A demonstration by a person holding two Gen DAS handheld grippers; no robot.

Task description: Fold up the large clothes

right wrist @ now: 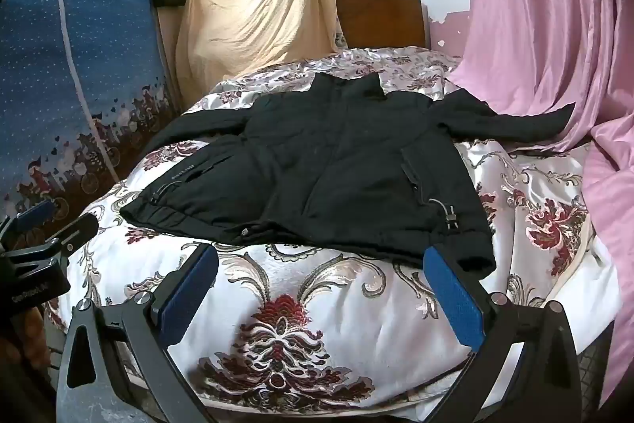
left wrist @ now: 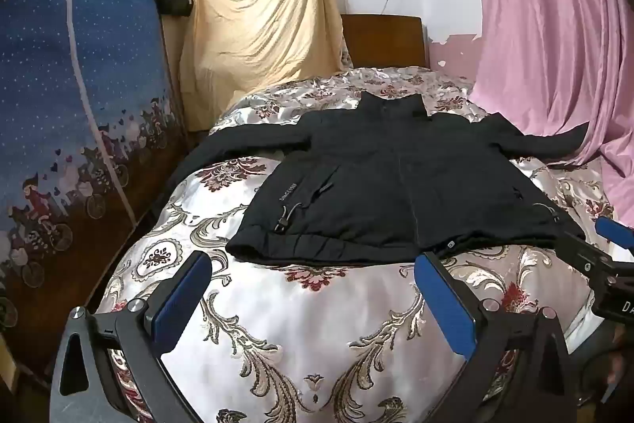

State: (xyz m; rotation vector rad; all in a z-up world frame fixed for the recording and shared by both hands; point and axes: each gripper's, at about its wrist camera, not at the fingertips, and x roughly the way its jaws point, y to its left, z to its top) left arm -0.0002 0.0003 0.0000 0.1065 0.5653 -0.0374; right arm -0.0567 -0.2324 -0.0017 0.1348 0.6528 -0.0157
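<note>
A black jacket [left wrist: 380, 185] lies flat, front up, on the bed, collar toward the headboard, both sleeves spread out sideways. It also shows in the right wrist view [right wrist: 325, 177]. My left gripper [left wrist: 313, 264] is open and empty, hovering just short of the jacket's hem, left of its middle. My right gripper [right wrist: 321, 256] is open and empty, just short of the hem toward its right corner. The right gripper shows at the right edge of the left wrist view [left wrist: 606, 252]; the left gripper shows at the left edge of the right wrist view [right wrist: 47, 224].
The bed has a shiny floral cover [left wrist: 301, 335]. A blue fabric wardrobe [left wrist: 79, 106] stands on the left. A pink curtain [left wrist: 554, 46] hangs on the right and drapes onto the bed. A wooden headboard [left wrist: 382, 38] and a beige sheet [left wrist: 257, 18] are behind.
</note>
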